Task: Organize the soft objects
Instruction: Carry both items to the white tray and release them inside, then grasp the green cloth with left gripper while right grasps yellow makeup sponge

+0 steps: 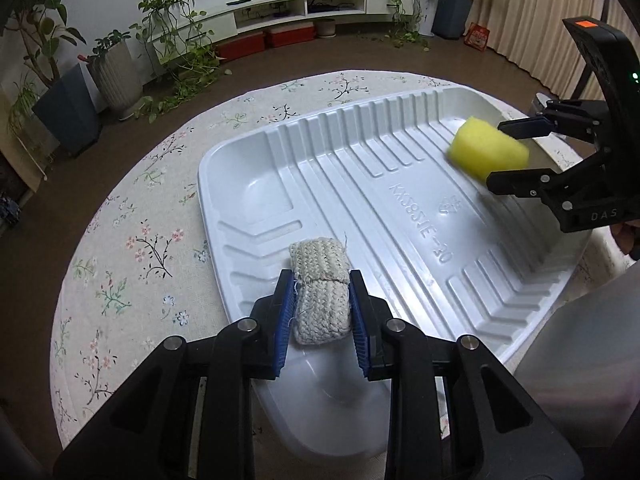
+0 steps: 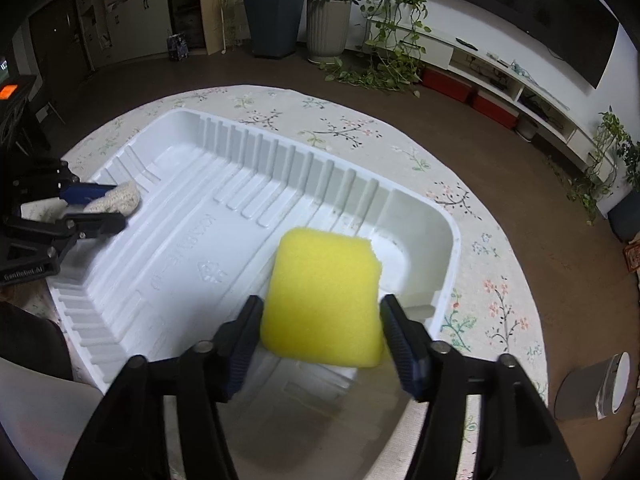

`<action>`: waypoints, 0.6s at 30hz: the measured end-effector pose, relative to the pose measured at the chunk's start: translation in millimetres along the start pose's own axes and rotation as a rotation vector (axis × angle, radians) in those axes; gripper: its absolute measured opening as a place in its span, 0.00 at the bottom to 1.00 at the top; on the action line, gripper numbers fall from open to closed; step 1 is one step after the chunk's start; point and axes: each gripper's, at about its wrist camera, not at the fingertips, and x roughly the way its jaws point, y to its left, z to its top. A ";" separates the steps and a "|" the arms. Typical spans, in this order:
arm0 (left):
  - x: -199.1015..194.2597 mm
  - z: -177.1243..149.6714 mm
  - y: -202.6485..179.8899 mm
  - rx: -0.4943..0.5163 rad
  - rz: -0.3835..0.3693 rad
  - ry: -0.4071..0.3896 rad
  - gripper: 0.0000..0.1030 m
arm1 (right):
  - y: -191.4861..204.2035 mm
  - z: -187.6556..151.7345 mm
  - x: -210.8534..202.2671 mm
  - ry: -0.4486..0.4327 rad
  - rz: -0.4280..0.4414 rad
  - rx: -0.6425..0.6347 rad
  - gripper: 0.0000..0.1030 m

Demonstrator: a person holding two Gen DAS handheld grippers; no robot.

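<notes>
The left gripper (image 1: 320,304) pinches a coarse knitted beige pad (image 1: 319,288) over the ribbed white plastic tray's (image 1: 360,184) near-left end. The right gripper (image 2: 320,332) stands spread around a porous yellow sponge (image 2: 322,296), its 2 ridged pads just clear.

Count of items, both wrist views:

- White ribbed plastic tray (image 1: 400,184): 1, on the table.
- Round table with floral cloth (image 1: 132,248): 1.
- Yellow sponge (image 2: 324,300): 1.
- Knitted beige pad (image 1: 320,292): 1.
- Soft objects in total: 2.
- Grippers: 2, namely left gripper (image 1: 320,312) and right gripper (image 2: 320,340).
- Red storage boxes (image 1: 266,42) under the wall shelf: 2.
- Potted plants (image 2: 274,16) along the floor: at least 5; fisheye edges are distorted, so the exact count is uncertain.
- Grey cylindrical bin (image 2: 592,388) beside the table: 1.
</notes>
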 end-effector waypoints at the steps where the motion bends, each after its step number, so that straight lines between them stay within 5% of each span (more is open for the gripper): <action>1: -0.7 0.8 0.2 -0.010 -0.010 0.001 0.25 | 0.2 -0.2 -2.0 -0.010 0.002 0.003 0.71; 4: -6.5 1.0 5.2 -0.060 -0.064 -0.012 0.31 | -0.8 -1.3 -8.2 -0.029 0.001 0.009 0.71; 7: -17.4 2.3 6.5 -0.074 -0.072 -0.053 0.57 | -3.2 -2.1 -19.1 -0.063 0.003 0.017 0.72; 11: -33.5 2.7 13.5 -0.110 -0.085 -0.079 0.73 | -11.0 -6.2 -44.1 -0.128 0.015 0.047 0.75; 18: -90.2 -19.9 35.7 -0.204 -0.069 -0.181 0.73 | -24.7 -39.6 -97.3 -0.195 -0.012 0.123 0.77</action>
